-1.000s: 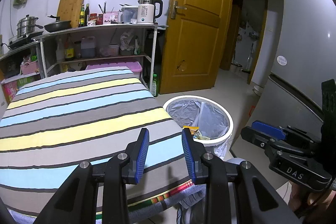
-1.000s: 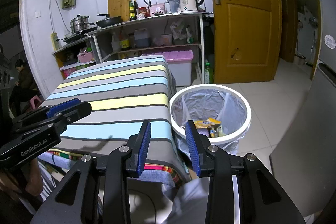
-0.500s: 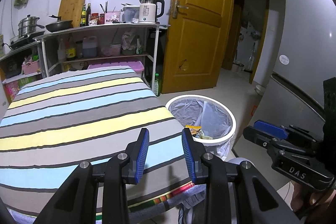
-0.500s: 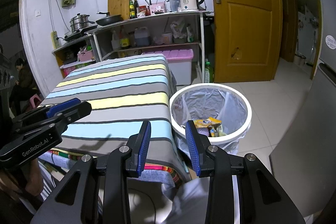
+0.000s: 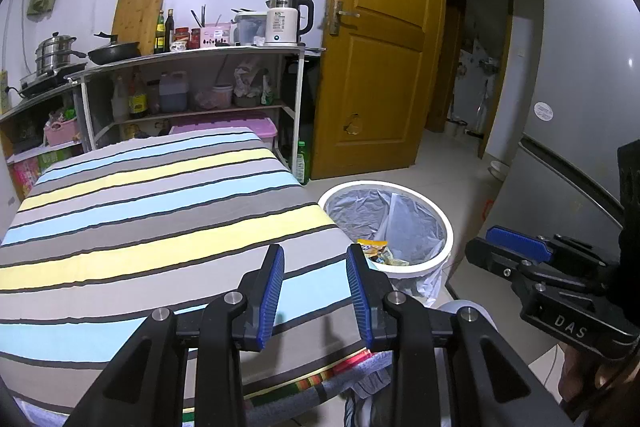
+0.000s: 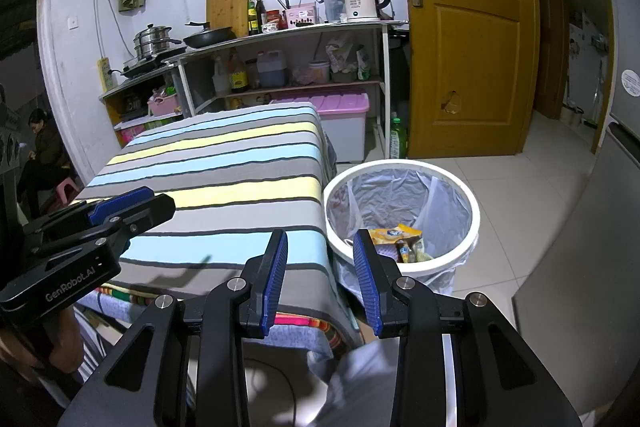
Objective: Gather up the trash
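Observation:
A white trash bin (image 5: 447, 235) with a clear liner stands on the floor at the right corner of the striped table (image 5: 140, 211). Yellow wrappers and other trash (image 6: 396, 235) lie in the bin (image 6: 400, 167). My left gripper (image 5: 315, 255) hovers open over the table's near right corner, with nothing between its blue pads. My right gripper (image 6: 321, 239) is open and holds nothing; it sits above the gap between the table edge (image 6: 224, 187) and the bin. Each gripper shows in the other's view: the right gripper (image 5: 516, 245) at the right, the left gripper (image 6: 124, 207) at the left.
A metal shelf (image 5: 192, 55) behind the table carries a kettle (image 5: 286, 23), pans and bottles. A pink-lidded box (image 6: 344, 107) and a green bottle (image 6: 397, 139) sit beside it. A wooden door (image 5: 380, 67) and a grey fridge (image 5: 580, 107) lie to the right. A person (image 6: 40, 147) sits far left.

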